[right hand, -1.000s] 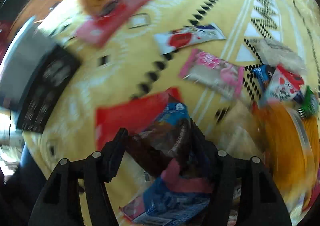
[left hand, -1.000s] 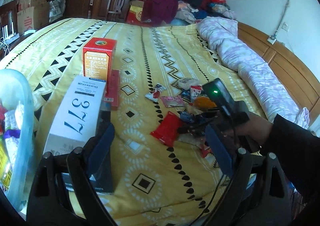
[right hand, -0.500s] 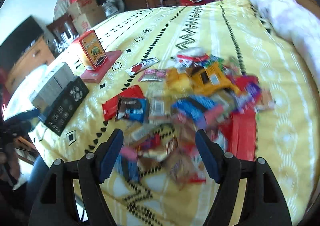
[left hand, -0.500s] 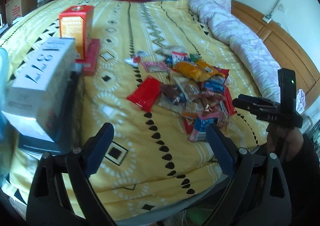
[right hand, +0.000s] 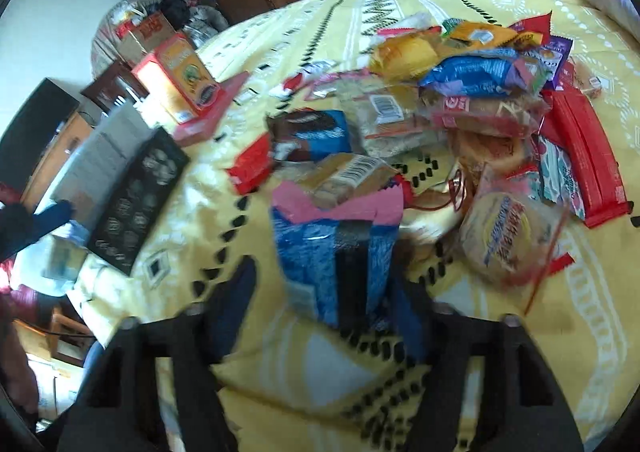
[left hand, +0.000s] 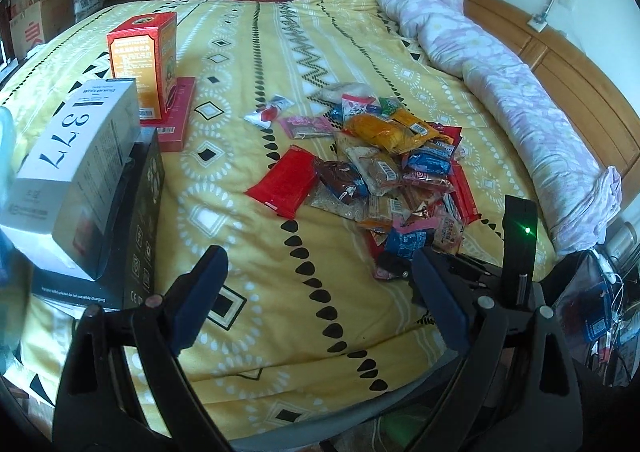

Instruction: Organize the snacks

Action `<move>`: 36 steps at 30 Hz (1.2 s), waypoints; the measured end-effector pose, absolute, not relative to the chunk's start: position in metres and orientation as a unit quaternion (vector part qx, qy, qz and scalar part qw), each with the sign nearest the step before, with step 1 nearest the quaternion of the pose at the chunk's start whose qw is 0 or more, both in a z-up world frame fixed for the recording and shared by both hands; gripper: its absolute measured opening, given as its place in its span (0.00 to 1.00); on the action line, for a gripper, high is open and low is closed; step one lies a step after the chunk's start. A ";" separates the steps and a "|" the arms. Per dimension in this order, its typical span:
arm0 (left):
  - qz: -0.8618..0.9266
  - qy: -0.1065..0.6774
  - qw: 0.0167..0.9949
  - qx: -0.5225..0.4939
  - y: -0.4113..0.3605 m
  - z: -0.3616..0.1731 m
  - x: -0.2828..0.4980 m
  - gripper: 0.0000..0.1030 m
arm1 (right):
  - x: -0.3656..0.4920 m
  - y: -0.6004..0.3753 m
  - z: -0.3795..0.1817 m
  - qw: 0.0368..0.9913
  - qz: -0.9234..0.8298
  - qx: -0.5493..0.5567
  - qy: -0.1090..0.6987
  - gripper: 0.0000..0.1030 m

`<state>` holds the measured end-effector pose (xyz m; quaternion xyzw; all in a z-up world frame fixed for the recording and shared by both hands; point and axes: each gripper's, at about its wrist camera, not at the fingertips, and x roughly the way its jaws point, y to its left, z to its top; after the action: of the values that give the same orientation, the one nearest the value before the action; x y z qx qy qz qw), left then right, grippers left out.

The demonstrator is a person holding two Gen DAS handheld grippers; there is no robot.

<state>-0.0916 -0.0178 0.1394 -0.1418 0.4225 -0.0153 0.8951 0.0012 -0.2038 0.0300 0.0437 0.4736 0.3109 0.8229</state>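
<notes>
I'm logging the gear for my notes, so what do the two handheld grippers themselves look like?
Both are black-framed, two-fingered tools. The left gripper has dark blue pads and round silver pivot screws. The right gripper, blurred in its own view, has similar blue pads; the left view shows a black upright block with a green light on it.

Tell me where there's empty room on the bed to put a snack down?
Bare bedspread lies between the black box and the snack pile, down to the near edge. More lies beyond the pile, between the orange box and the rolled quilt. The pile itself is crowded.
</notes>
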 end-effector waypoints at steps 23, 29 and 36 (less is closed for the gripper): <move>-0.094 0.499 0.861 -0.016 -0.046 0.037 0.065 0.86 | -0.013 -0.300 0.033 0.798 0.331 0.168 0.474 0.47; -0.181 0.458 0.867 -0.079 -0.062 0.101 0.049 0.65 | -0.012 -0.305 0.043 0.804 0.332 0.175 0.461 0.47; -0.093 0.416 0.905 -0.001 -0.039 0.136 0.057 0.93 | -0.012 -0.316 0.058 0.811 0.337 0.187 0.440 0.47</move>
<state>0.0567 -0.0385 0.1361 -0.0005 0.4157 -0.0929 0.9048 -0.0116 -0.3162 0.0578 0.1867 0.4396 0.3367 0.8115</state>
